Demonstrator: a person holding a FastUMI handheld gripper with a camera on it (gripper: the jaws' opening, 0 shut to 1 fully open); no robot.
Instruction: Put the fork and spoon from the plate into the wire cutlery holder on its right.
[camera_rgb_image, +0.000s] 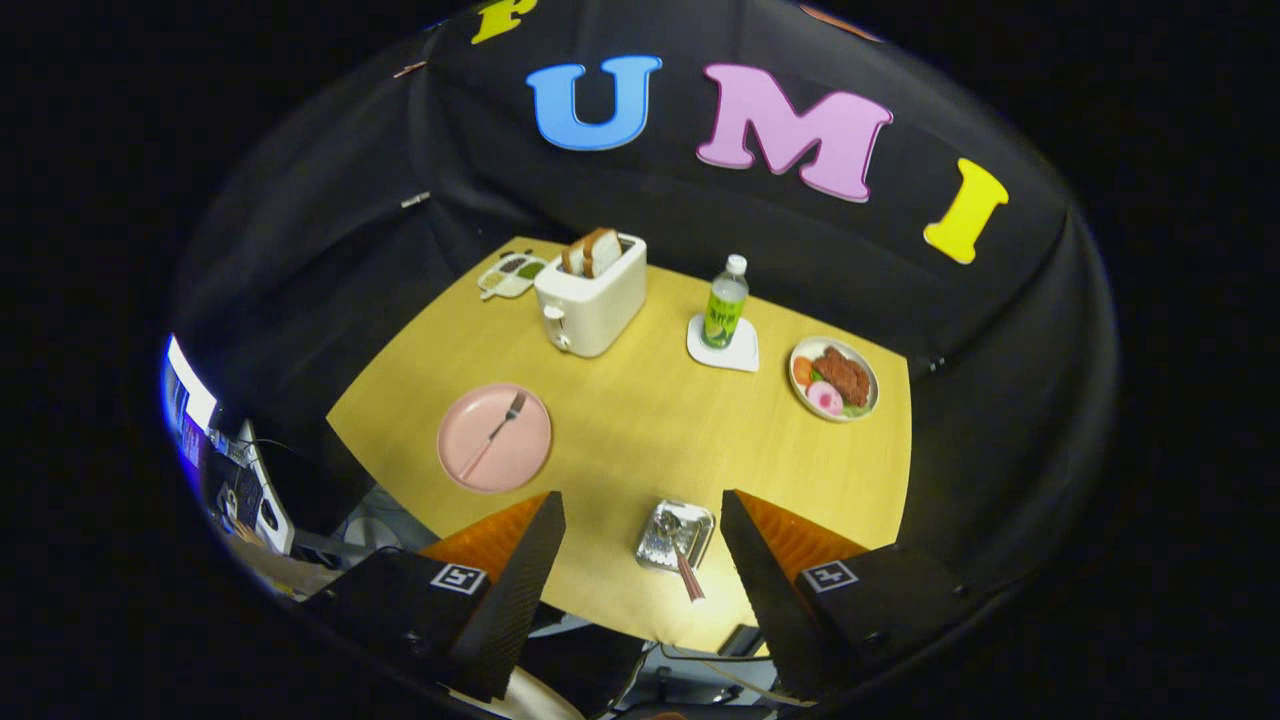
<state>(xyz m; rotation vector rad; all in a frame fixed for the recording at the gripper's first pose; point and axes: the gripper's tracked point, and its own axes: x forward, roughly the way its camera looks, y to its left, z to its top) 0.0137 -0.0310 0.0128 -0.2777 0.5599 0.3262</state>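
Gripper view: looking down on a yellow desk (640, 440) from up high.
Hand-held gripper: the hand-held gripper (643, 525) is spread wide and holds nothing; it hangs well above the desk.
Fork: the fork (493, 435) lies flat on the pink plate (520, 455), on the left and a bit beyond the fingers. Its prongs point to the far side and its pink handle points to the near side.
Spoon: the spoon (680, 555) is already in the wire cutlery holder (660, 545), between the two fingers. Its handle sticks out toward the near side.
How the fork feels: I think it is light, hard and thin. It may be slippery and could slide on the smooth plate.
Where to grab: the middle of the handle looks best, with one finger on each long side.
What is left: only the fork has to go into the holder, on the plate's right.
Other things: a toaster (592, 300), a bottle (726, 305) and a food plate (800, 400) sit far back.
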